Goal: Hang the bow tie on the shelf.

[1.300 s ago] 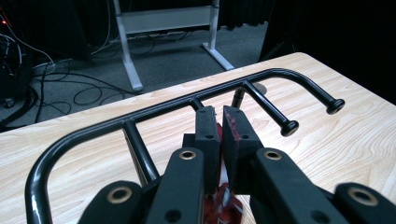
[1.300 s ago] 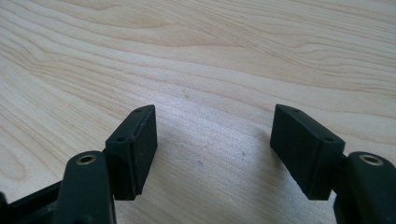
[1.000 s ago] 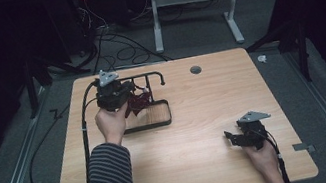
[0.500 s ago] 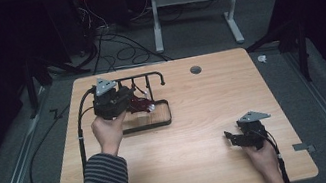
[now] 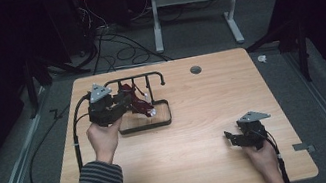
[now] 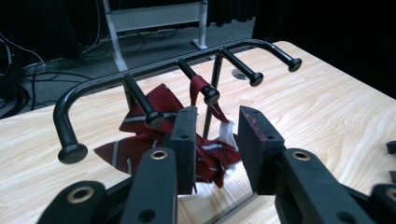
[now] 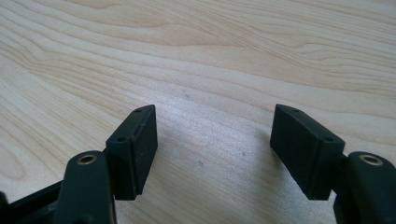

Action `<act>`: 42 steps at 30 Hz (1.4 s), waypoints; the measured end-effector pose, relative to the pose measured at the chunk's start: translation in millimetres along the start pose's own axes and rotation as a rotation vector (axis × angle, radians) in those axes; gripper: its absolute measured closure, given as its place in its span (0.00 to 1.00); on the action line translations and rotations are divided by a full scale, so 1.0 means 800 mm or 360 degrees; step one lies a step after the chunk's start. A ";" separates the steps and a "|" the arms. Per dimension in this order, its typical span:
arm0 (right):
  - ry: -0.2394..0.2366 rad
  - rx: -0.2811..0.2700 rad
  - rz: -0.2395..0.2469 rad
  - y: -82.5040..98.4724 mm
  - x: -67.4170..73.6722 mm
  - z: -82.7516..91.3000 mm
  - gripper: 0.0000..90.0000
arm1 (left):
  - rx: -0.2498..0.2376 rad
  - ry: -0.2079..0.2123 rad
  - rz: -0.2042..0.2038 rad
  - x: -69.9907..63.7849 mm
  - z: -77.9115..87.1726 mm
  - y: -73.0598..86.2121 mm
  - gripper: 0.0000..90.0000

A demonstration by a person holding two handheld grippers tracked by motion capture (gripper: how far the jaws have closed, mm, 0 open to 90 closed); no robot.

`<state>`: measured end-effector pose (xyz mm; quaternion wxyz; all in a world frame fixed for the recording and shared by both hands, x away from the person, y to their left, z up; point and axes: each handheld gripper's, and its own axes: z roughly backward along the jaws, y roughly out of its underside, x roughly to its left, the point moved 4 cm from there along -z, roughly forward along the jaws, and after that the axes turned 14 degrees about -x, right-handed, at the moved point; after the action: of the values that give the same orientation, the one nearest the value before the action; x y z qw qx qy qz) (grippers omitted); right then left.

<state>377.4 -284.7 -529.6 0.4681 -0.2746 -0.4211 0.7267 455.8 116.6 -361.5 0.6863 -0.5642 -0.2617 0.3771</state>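
Left gripper (image 6: pixel 212 140) jaws just opening, backing off red striped tie (image 6: pixel 154 126) now draped on rack (image 6: pixel 154 74) peg: hang looks done; right gripper (image 7: pixel 212 144) open, empty, well right of rack.

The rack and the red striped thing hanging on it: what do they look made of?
The rack looks like metal tubing with a dark, slightly glossy coating: thin bent bars, soft highlights, knobbed peg ends. The red striped thing looks like woven cloth, probably a necktie: it drapes, folds and hangs limp from a peg.
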 end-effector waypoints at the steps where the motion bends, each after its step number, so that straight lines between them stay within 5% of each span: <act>1: 0.0000 0.0000 0.0000 0.000 0.000 0.000 0.37 | 0.0002 -0.0004 -0.0003 0.000 0.002 0.001 0.75; 28: 0.0005 0.0002 0.0007 0.000 0.000 0.000 0.37 | -0.0008 -0.0035 0.0039 0.009 0.042 0.019 0.67; 42: 0.0005 0.0003 0.0012 0.000 0.001 0.000 0.37 | 0.0004 -0.0066 0.0115 0.012 0.065 0.055 0.64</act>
<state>377.3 -284.2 -529.7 0.4663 -0.2770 -0.4187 0.7284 410.9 157.6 -393.0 0.6673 -0.5645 -0.2550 0.4135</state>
